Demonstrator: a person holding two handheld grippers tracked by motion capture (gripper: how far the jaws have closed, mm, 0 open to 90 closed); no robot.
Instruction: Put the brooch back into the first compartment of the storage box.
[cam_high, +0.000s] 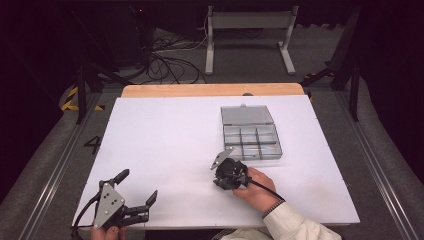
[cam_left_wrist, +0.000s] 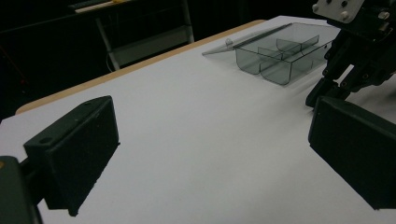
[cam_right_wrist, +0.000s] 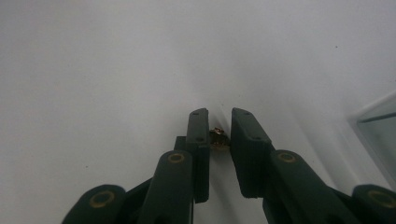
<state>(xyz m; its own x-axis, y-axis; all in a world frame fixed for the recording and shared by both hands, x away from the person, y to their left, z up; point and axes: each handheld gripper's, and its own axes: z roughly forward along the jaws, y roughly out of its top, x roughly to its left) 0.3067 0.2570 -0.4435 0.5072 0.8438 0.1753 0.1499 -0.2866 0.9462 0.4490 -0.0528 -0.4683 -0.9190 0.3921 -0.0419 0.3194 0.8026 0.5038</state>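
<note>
Between the black jaws of my right gripper (cam_right_wrist: 220, 115) sits a small brass-coloured part (cam_right_wrist: 218, 138), pinched just above the white table. From above, the right gripper (cam_high: 220, 181) points down at the table centre, held by a hand in a light sleeve, just in front of the compartment box (cam_high: 251, 142). It also appears from the left gripper view as the right gripper (cam_left_wrist: 322, 95), tips touching the surface. My left gripper (cam_high: 137, 186) rests at the table's front left corner, jaws wide apart and empty (cam_left_wrist: 212, 149).
The clear grey compartment box (cam_left_wrist: 280, 51) lies with its lid folded back toward the far edge; its corner (cam_right_wrist: 379, 126) shows at the right. The white table sheet (cam_high: 165, 135) spreads between the grippers. Beyond the wooden far edge (cam_high: 210, 90) are cables and a metal stand.
</note>
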